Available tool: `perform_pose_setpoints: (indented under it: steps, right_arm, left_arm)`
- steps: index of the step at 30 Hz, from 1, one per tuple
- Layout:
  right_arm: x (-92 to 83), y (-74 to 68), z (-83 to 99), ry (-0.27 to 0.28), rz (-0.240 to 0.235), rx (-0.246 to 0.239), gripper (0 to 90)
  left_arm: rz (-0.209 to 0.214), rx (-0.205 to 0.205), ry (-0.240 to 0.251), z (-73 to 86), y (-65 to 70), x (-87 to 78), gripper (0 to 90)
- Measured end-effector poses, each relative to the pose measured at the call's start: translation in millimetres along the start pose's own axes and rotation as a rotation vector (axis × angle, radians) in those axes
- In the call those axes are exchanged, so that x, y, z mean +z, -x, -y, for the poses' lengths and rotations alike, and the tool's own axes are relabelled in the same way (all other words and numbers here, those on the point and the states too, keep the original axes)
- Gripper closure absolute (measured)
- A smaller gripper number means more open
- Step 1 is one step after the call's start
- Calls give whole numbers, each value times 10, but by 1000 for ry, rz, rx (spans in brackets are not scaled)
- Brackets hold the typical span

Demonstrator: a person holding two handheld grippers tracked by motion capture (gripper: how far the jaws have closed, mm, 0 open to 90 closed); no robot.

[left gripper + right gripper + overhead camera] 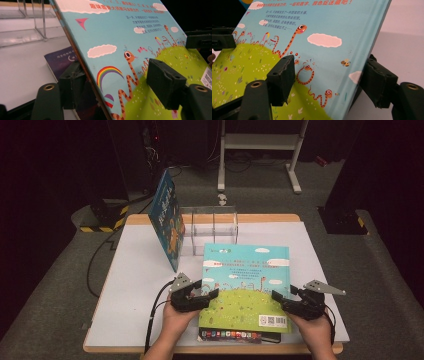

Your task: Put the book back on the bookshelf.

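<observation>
Table (125, 285) spreads white under everything, with a clear acrylic rack (212, 227) well beyond both grippers and a blue picture book (167, 220) leaning upright against the rack's left end. Nearer the person, the sky-and-meadow book (245, 285) is tilted, its near edge over a dark book (240, 336) lying flat (only the dark one's spine and a corner peek out). The left gripper (207, 292) straddles its left edge and the right gripper (282, 296) its right edge, jaws above and below the cover, though whether the pads press I cannot tell.
</observation>
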State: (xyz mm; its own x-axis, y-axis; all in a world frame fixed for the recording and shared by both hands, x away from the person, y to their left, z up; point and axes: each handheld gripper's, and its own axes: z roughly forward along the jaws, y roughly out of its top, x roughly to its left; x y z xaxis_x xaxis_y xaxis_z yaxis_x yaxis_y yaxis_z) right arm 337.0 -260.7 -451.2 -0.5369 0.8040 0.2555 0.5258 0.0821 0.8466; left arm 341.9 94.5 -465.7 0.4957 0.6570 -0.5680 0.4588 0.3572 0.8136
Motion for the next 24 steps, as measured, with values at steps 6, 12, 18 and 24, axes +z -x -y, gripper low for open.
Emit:
perform_pose_setpoints:
  steps: [6,12,18,24]
  right_arm:
    - [-73,-65,-44,43,20,-31,347]
    - [-138,-106,-85,90,38,-48,375]
    - [-180,-96,-113,128,39,-49,405]
    - [-231,-141,-161,187,70,-72,438]
  left_arm:
    - [-4,21,53,-42,70,-51,364]
    - [0,56,109,-98,150,-87,405]
    - [-6,84,156,-123,230,-86,422]
    - [-4,137,228,-171,303,-77,444]
